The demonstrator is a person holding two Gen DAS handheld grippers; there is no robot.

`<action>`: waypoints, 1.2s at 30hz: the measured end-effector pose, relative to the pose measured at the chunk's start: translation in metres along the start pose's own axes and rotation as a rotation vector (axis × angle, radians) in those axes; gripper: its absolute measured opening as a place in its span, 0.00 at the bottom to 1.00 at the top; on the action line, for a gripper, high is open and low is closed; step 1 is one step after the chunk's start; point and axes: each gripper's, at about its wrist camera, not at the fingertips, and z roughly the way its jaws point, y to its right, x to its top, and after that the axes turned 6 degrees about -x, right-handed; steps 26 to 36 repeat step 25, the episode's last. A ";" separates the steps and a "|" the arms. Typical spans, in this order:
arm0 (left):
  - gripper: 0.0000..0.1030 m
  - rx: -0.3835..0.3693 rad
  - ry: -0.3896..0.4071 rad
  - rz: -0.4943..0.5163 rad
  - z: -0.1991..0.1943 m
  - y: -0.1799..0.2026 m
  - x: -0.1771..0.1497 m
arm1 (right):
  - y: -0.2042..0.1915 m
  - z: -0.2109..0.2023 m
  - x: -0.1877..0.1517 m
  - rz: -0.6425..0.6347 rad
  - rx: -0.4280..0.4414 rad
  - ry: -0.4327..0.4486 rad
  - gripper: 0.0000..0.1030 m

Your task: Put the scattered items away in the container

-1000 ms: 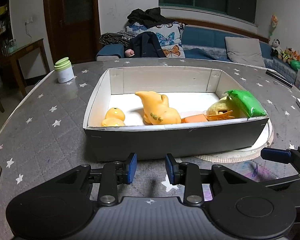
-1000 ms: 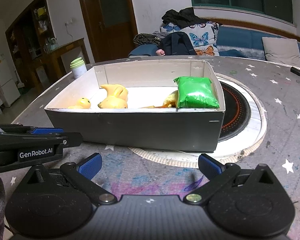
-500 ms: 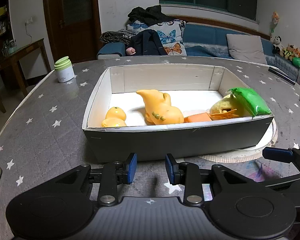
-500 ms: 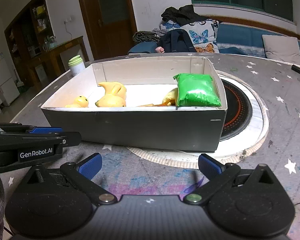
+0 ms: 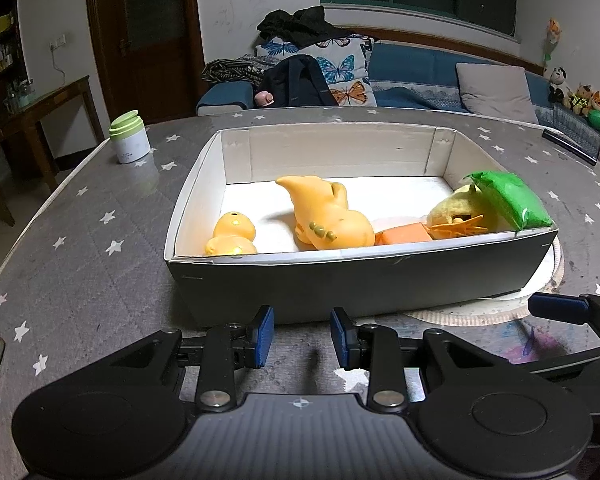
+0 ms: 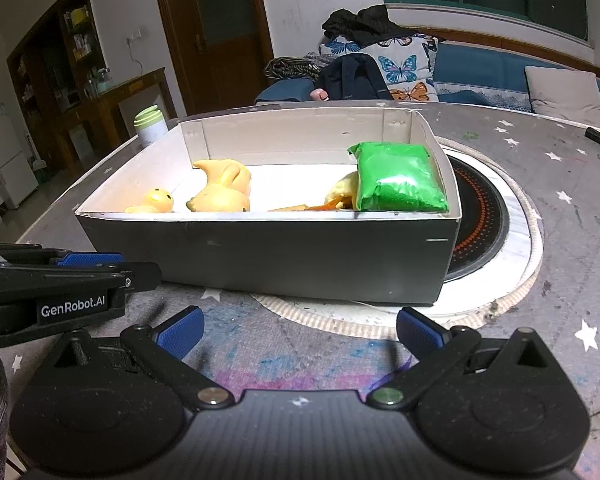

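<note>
Both your grippers, left point(image 5: 302, 338) and right point(image 6: 298, 330), hang open and empty; the cardboard box point(image 5: 364, 280) sits just beyond their fingertips. The green packet point(image 6: 400, 178) seems perched on the rim; nudging the box could spill it.

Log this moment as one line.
left gripper: open, empty | right gripper: open, empty | box: holds yellow toys, green packet | both grippers short of box

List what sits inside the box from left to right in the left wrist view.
Small round yellow duck toy → large orange-yellow rubber animal toy → flat orange block → yellowish plush toy with orange strands → bright green plastic packet, leaning at the right end of the white-lined dark cardboard box.
</note>
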 end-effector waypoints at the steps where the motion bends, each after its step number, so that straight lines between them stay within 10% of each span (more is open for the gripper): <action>1: 0.33 0.001 -0.001 0.000 0.000 0.000 0.000 | 0.000 0.000 0.000 0.000 0.000 -0.001 1.00; 36: 0.33 0.008 0.006 0.013 0.004 0.002 0.001 | -0.002 0.002 0.001 -0.012 -0.013 0.001 1.00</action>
